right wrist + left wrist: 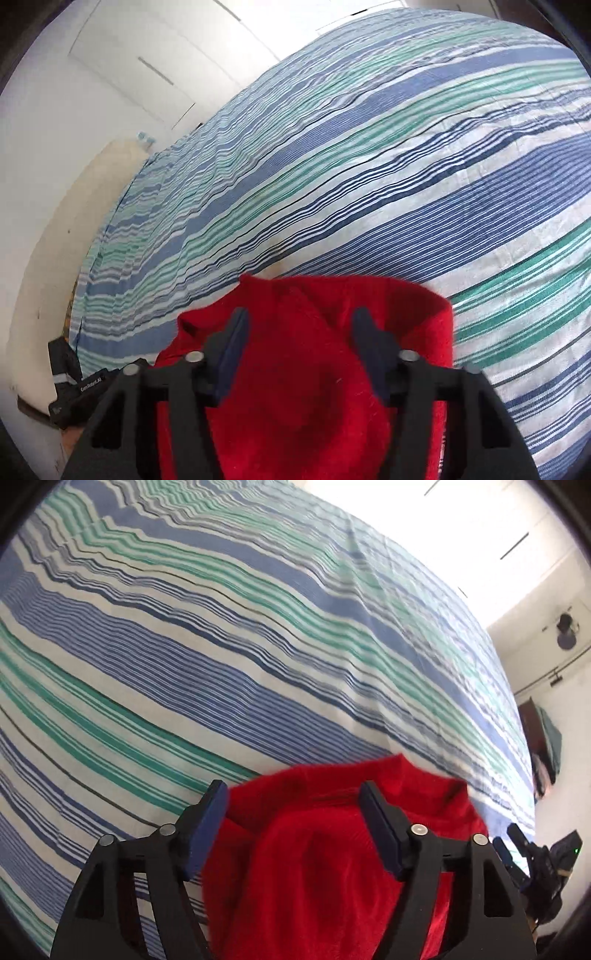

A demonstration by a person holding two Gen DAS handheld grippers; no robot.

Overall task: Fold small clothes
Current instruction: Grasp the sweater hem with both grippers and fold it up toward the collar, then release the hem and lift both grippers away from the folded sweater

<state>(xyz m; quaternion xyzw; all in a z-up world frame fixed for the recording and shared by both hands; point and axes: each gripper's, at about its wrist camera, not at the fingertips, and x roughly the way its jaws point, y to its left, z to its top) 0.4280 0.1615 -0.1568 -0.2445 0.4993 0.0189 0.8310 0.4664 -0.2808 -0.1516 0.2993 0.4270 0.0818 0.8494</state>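
A bed covered by a sheet striped in blue, green and white [221,657] is filling most of both wrist views. A small red fleecy garment [332,849] is lying bunched on the sheet at the near edge, directly under both grippers.

The left gripper [291,808] is hovering over the garment with its black fingers [207,827] spread wide; red cloth is showing in the gap, but the blue pads do not seem to be pinching it. The right gripper [299,332] is likewise sitting over the red garment [303,387] with its fingers [231,350] apart, the cloth lying between and beneath them.

In the right wrist view, a black device [74,384] is resting beside the bed near a cream wall, bearing small white lettering that probably reads "GenRobot.ai". In the left wrist view, a dark fan-like object [565,631] is hanging on the white wall, and folded teal cloth [550,738] is sitting on a brown shelf beyond the bed's far side.
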